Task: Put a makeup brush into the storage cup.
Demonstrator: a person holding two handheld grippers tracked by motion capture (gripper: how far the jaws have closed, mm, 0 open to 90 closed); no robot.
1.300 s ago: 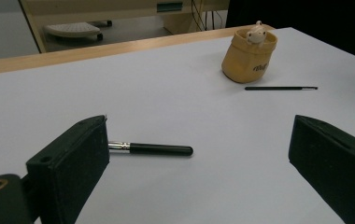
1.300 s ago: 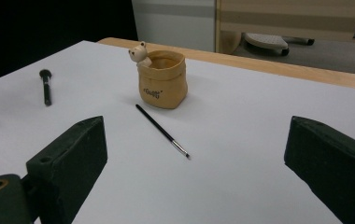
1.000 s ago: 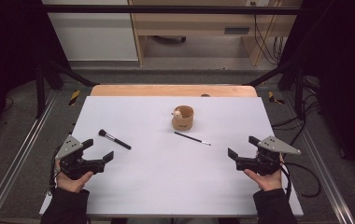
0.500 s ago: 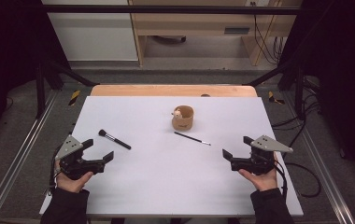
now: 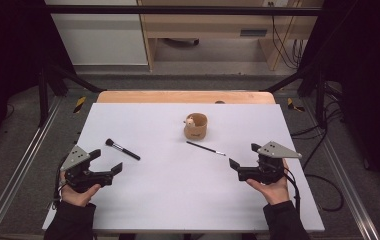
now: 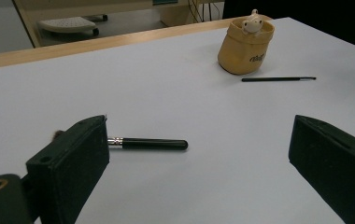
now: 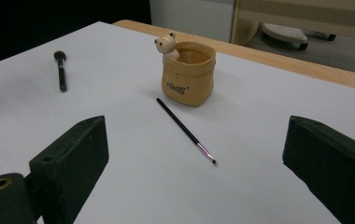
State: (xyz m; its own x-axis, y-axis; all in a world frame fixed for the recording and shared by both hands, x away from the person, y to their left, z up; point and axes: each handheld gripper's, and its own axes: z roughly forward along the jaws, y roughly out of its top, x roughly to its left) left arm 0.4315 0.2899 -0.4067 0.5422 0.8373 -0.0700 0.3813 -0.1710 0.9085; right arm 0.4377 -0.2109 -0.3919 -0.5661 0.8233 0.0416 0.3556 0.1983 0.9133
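Both of your tongs stood apart and held nothing. The thick brush (image 5: 122, 148) lay on the white sheet (image 5: 178, 200) just ahead of your left gripper (image 5: 107, 169), a little to its outer side, while the thin brush (image 5: 205, 148) lay ahead of your right gripper (image 5: 236, 160), toward the middle of the table. The brown pot (image 5: 195, 126) stood just beyond the thin brush, close to its handle end.

The left gripper view showed what the high view flattened — the thick brush's long axis ran across your jaws, its bristle head hidden behind the left jaw. In the right gripper view the thin brush (image 7: 185, 130) ran slantwise away, tip nearest you — so I judge a wrist turn was needed for a crosswise grip.
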